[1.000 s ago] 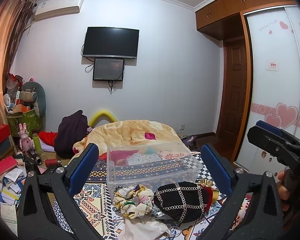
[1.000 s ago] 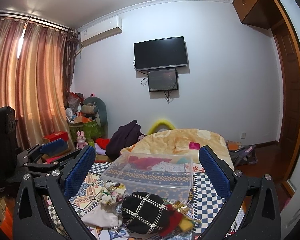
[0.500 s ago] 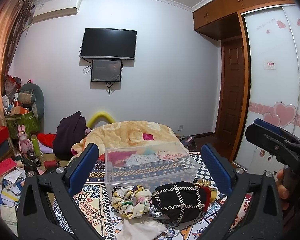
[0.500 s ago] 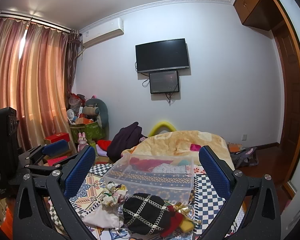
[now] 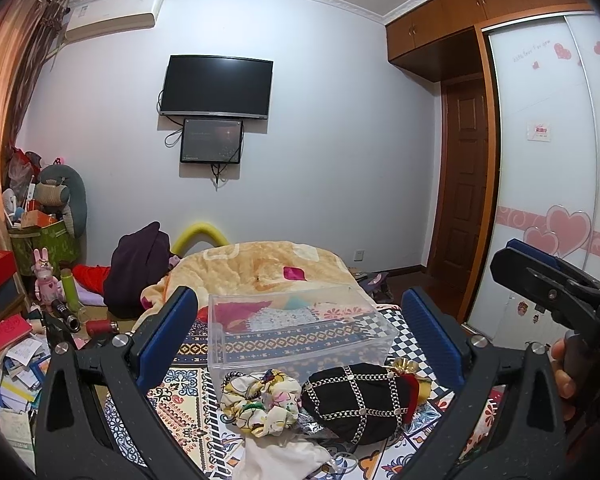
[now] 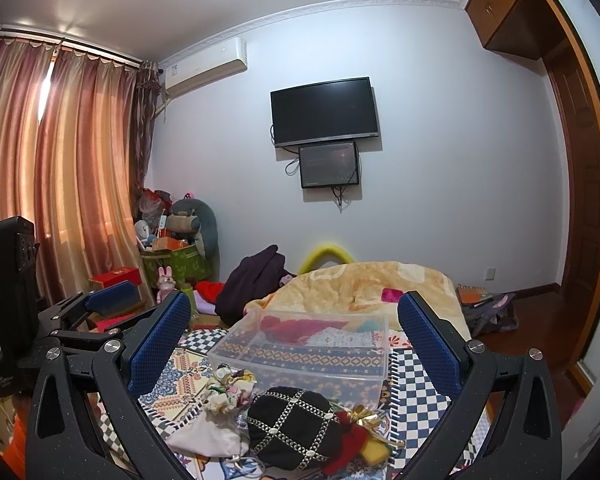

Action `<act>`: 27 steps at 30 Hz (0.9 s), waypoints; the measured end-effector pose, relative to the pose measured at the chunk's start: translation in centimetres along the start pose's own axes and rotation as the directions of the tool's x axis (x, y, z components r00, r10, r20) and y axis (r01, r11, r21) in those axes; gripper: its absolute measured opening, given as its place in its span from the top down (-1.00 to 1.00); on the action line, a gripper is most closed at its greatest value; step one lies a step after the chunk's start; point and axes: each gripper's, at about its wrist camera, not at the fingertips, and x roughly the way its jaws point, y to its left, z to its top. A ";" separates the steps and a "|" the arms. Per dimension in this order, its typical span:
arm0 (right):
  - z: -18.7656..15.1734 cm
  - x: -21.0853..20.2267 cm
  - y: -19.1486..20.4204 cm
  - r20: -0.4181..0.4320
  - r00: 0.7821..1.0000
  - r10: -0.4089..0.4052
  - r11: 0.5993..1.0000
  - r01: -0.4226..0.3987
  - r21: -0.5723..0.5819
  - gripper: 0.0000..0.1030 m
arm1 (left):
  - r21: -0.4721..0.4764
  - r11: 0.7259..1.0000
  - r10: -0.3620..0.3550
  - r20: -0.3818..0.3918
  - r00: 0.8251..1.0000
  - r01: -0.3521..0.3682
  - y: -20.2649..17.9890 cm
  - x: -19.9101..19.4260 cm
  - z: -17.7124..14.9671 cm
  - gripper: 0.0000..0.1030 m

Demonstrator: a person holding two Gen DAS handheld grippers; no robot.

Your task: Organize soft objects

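Left wrist view shows the left hand-held gripper wide open and empty, the scrunchies lying low ahead between its fingers, just before the bin, black pouch alongside.

A dark television hangs above a smaller screen (both wall-mounted); curtains left.

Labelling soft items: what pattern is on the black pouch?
Black pouch with a crossing lattice of silver chain and studs; clearest in the left wrist view.
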 end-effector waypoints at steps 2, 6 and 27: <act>0.0 0.0 0.0 0.001 1.000 -0.001 1.000 0.001 0.000 -1.00 | -0.003 1.000 -0.002 -0.001 1.000 0.002 0.0 0.0 0.0 -1.00; 0.0 0.0 0.0 0.001 1.000 -0.003 1.000 0.003 -0.002 -1.00 | -0.004 1.000 -0.001 0.000 1.000 0.001 0.0 0.1 0.0 -1.00; -1.1 1.0 -0.7 -0.042 0.997 -0.058 0.998 0.059 0.027 -1.00 | -0.005 1.000 0.023 -0.052 0.998 -0.024 0.6 1.4 -1.0 -1.00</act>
